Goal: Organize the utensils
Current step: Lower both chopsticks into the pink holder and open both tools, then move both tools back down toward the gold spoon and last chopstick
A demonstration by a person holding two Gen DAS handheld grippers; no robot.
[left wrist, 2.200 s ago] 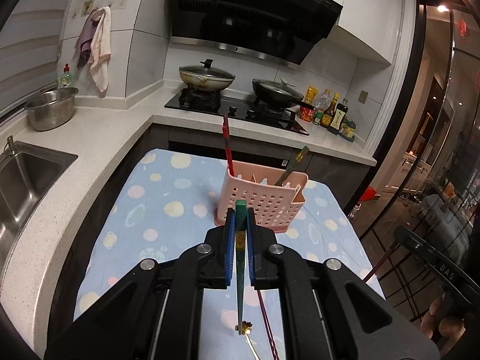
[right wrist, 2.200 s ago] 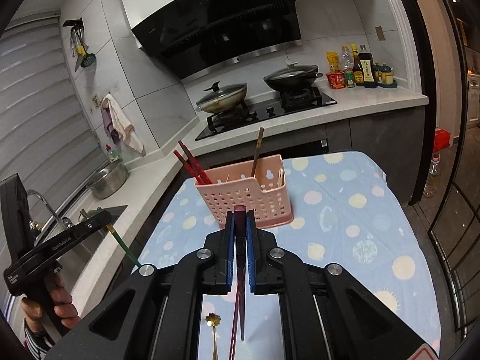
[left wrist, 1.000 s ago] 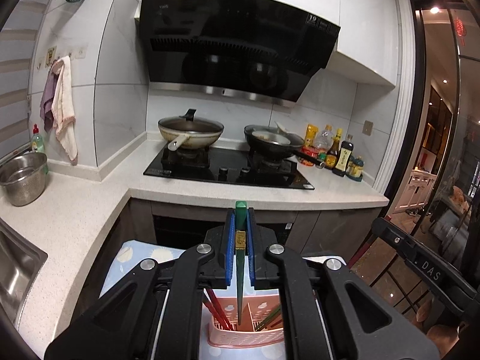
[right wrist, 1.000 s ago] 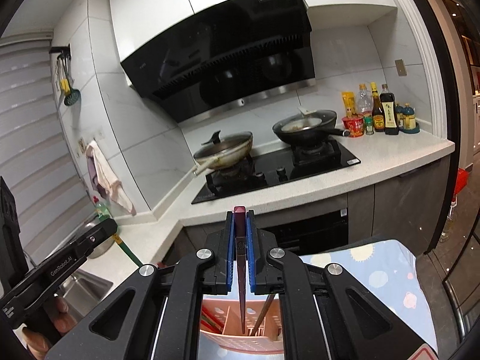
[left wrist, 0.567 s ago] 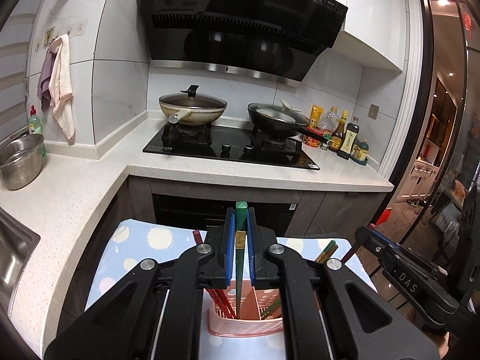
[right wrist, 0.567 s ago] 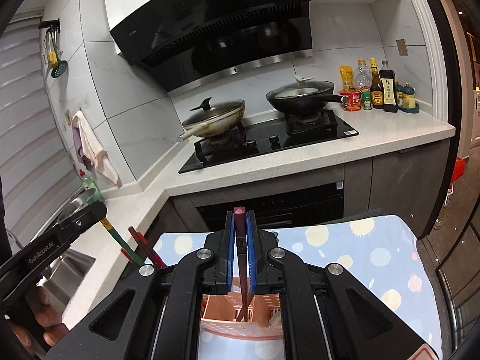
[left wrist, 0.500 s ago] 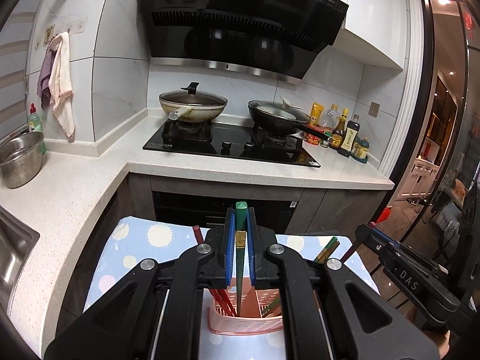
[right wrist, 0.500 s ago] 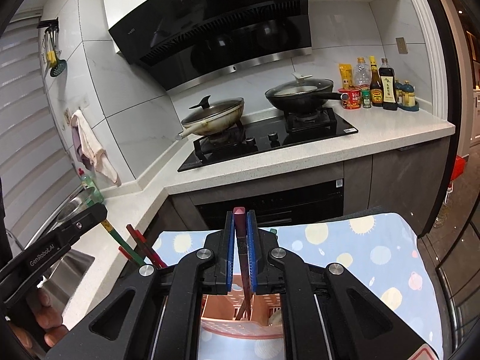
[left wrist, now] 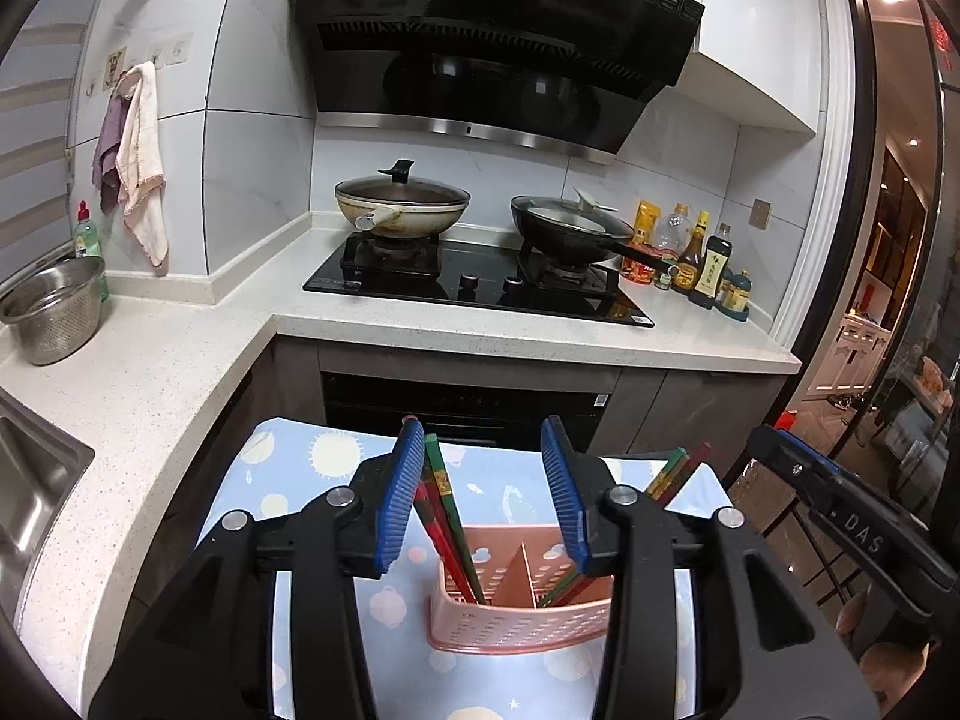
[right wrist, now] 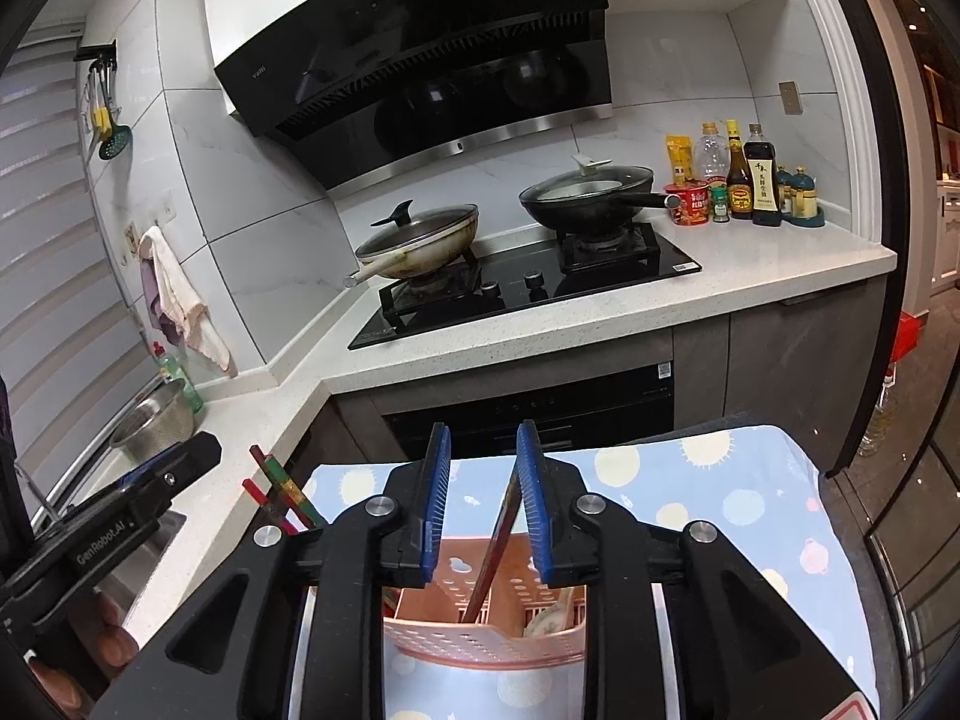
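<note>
Here your left gripper (left wrist: 486, 504) and right gripper (right wrist: 483, 510) are both opening over the pink caddy (left wrist: 522, 618), each letting a chopstick (left wrist: 447, 516) lean free against one pad, ends down inside. Beyond, the tablecloth (right wrist: 738, 480) edge is leaving open room towards the counter (left wrist: 510, 330).

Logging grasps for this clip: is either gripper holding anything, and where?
Nothing held: left gripper and right gripper are opening, chopsticks standing loose in the pink basket.
</note>
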